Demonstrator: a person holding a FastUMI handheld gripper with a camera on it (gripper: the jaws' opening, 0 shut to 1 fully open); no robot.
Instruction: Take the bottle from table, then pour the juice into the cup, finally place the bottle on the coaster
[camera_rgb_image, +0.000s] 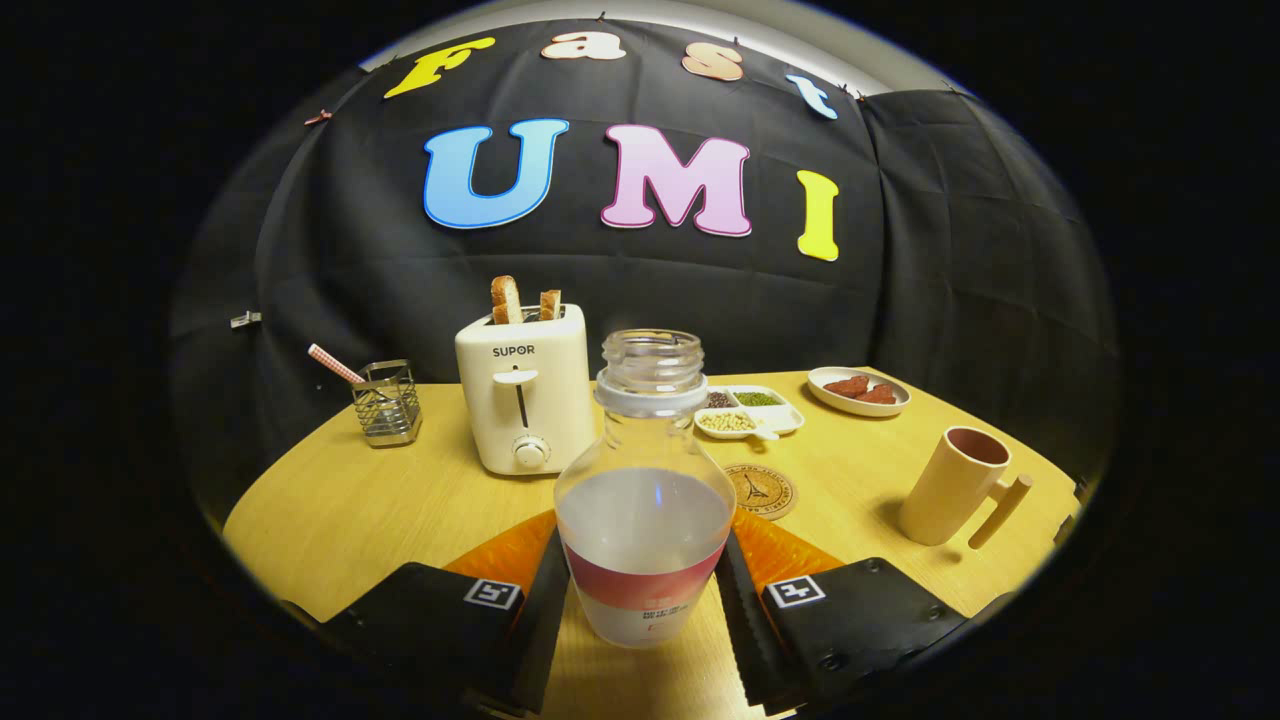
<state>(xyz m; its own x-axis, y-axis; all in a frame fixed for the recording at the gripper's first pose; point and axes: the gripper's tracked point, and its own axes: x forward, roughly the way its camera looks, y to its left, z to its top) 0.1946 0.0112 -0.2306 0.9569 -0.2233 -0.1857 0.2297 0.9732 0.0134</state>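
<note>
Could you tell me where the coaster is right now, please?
In the gripper view, the coaster lies flat on the table just behind the bottle, between the toaster and the cup.

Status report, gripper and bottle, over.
Gripper shut on bottle, uncapped, upright. Cup beyond the fingers, to the side; coaster just behind the bottle. Path to cup clear.

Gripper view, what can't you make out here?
- Bottle: its base, cut off between the fingers; whether both press it is unclear.
- Coaster: near part behind the bottle.
- Toaster: lower right corner behind the bottle.
- Cup: contents, hidden by its wall.
</note>
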